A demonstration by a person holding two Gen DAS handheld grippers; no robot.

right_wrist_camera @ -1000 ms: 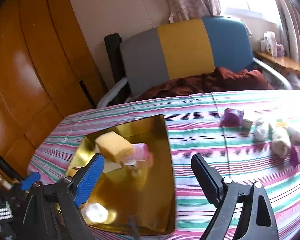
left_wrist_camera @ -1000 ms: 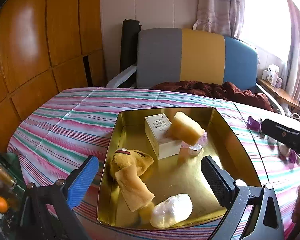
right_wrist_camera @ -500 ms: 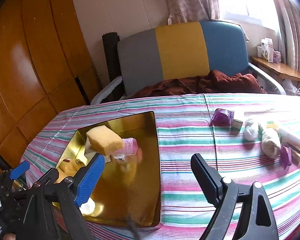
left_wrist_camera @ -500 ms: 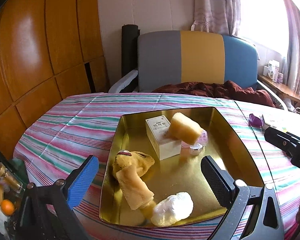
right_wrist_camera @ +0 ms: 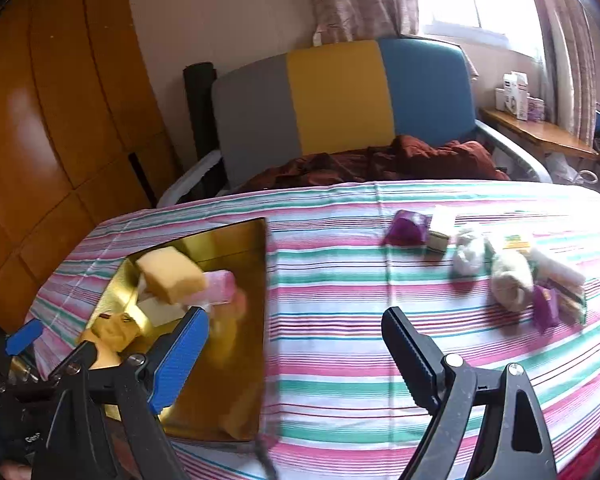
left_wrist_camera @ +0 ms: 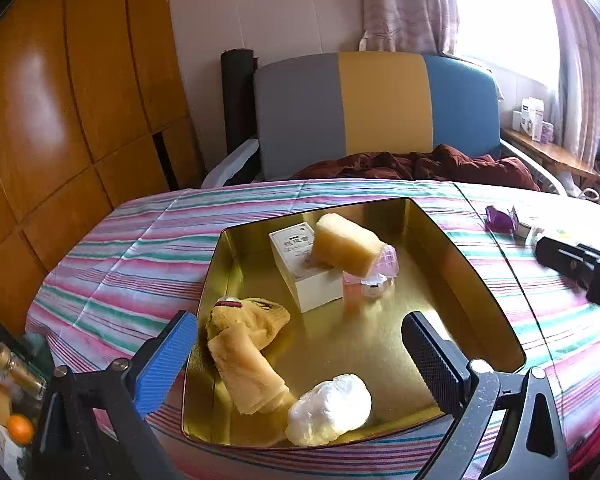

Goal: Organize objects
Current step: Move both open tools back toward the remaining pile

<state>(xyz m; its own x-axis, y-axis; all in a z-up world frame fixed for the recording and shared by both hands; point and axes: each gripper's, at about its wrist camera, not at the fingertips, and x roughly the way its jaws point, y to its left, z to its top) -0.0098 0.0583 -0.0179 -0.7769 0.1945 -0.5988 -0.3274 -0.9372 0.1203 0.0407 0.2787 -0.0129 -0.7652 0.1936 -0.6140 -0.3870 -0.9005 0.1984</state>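
Clutter (right_wrist_camera: 512, 280) is sitting loose on the striped cloth ahead and right of my right gripper (right_wrist_camera: 296, 350), nearer it than my left gripper (left_wrist_camera: 300, 354), which is hovering over the gold tray (left_wrist_camera: 472, 276); I'm holding both wide apart, empty.

We see a sponge (left_wrist_camera: 346, 244) resting on a box (left_wrist_camera: 306, 270) inside the tray (left_wrist_camera: 476, 276); loose packets (right_wrist_camera: 406, 227) lie right of it on the tablecloth (right_wrist_camera: 340, 280).

Grey, yellow and blue bed headboard (left_wrist_camera: 380, 108), dark red blanket (left_wrist_camera: 416, 164), wooden wall panels (left_wrist_camera: 60, 100), curtains (left_wrist_camera: 408, 4)
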